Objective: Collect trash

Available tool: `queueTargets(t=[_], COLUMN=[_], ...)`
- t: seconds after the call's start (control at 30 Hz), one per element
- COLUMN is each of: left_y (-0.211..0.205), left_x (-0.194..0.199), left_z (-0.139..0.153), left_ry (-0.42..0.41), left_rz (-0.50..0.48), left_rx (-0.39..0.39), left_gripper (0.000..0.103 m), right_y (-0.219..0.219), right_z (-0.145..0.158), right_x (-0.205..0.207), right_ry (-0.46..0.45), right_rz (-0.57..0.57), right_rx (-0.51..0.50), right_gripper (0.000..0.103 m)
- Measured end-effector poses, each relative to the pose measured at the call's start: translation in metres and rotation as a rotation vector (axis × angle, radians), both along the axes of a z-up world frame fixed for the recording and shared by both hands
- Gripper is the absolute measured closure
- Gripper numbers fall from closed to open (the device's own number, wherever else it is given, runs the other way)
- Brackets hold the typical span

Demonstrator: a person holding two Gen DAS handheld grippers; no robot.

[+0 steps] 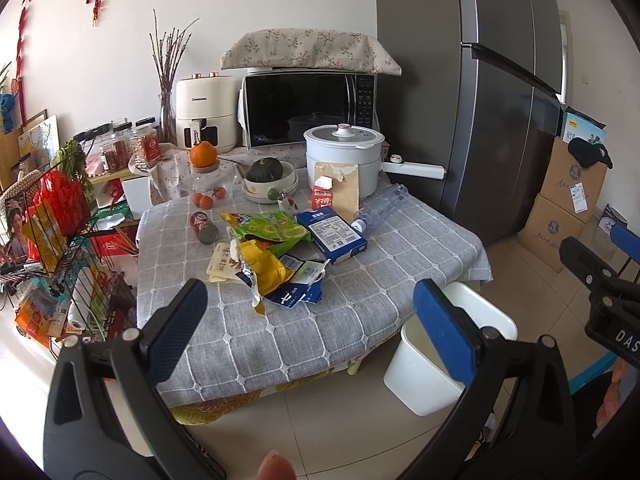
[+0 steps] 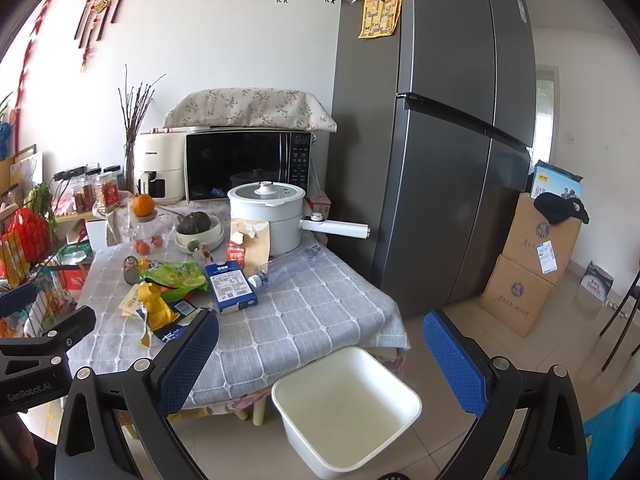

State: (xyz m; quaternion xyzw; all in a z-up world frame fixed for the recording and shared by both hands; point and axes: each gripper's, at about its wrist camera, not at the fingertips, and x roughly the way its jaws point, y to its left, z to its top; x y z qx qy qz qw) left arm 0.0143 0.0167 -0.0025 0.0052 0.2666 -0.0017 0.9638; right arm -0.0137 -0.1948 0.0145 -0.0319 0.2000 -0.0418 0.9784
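Start of the job, nothing picked yet. Left tongs (image 1: 310, 320) and right tongs (image 2: 320, 356) both spread apart, empty, short of the counter (image 1: 320, 340). Wrapper pile (image 1: 268, 268), blue box (image 1: 332, 234) and bottle (image 1: 380, 204) lie on it; white bin (image 2: 344, 408) is empty on the floor beside it. Next move, likely: reach in, clamp the nearest wrapper.

We see a white wall (image 2: 224, 32) with red hangings (image 2: 102, 4), a tall grey fridge (image 2: 436, 152), brown boxes (image 2: 528, 264) stacked on the pale tiled floor (image 2: 452, 320), and a bench (image 1: 304, 320) under a grey checked cloth.
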Motion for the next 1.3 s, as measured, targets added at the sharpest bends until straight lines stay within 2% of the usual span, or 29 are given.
queueTargets(t=[0.1, 0.27, 0.37, 0.47, 0.57, 0.63, 0.7, 0.77, 0.9, 1.0, 1.1, 1.23, 1.3], left_y=[0.01, 0.026, 0.029, 0.033, 0.044, 0.05, 0.057, 0.063, 0.075, 0.082, 0.084, 0.09, 0.093], left_x=[0.015, 0.053, 0.077, 0.112, 0.146, 0.166, 0.187, 0.204, 0.235, 0.249, 0.261, 0.27, 0.269], left_z=[-0.002, -0.018, -0.031, -0.046, -0.065, -0.079, -0.095, -0.111, -0.136, -0.152, -0.165, -0.178, -0.178], left_ry=[0.014, 0.132, 0.169, 0.289, 0.389, 0.442, 0.489, 0.529, 0.551, 0.554, 0.543, 0.52, 0.502], left_rz=[-0.02, -0.074, -0.094, -0.075, -0.032, -0.018, -0.022, 0.002, 0.079, 0.124, 0.163, 0.189, 0.201], left_rx=[-0.016, -0.074, -0.053, -0.009, -0.002, -0.032, -0.092, -0.135, -0.171, -0.2, -0.193, -0.261, -0.293], left_gripper=[0.001, 0.001, 0.001, 0.001, 0.001, 0.001, 0.001, 0.001, 0.003, 0.005, 0.005, 0.006, 0.015], right_y=[-0.002, -0.014, -0.017, -0.019, -0.02, -0.024, -0.028, -0.034, -0.036, -0.028, -0.018, -0.003, 0.005], right_z=[-0.001, -0.003, -0.011, -0.026, -0.046, -0.063, -0.085, -0.097, -0.095, -0.09, -0.09, -0.096, -0.1], right_x=[0.014, 0.05, 0.087, 0.13, 0.165, 0.183, 0.199, 0.211, 0.226, 0.235, 0.243, 0.256, 0.262], right_ry=[0.027, 0.12, 0.244, 0.391, 0.475, 0.494, 0.578, 0.626, 0.609, 0.59, 0.588, 0.584, 0.589], right_rz=[0.022, 0.066, 0.152, 0.232, 0.233, 0.21, 0.194, 0.203, 0.198, 0.203, 0.2, 0.211, 0.221], right_rx=[-0.009, 0.023, 0.065, 0.124, 0.137, 0.151, 0.173, 0.214, 0.257, 0.242, 0.216, 0.184, 0.18], right_gripper=[0.0, 0.0, 0.0, 0.0, 0.0, 0.0, 0.0, 0.0, 0.0, 0.0, 0.0, 0.0, 0.0])
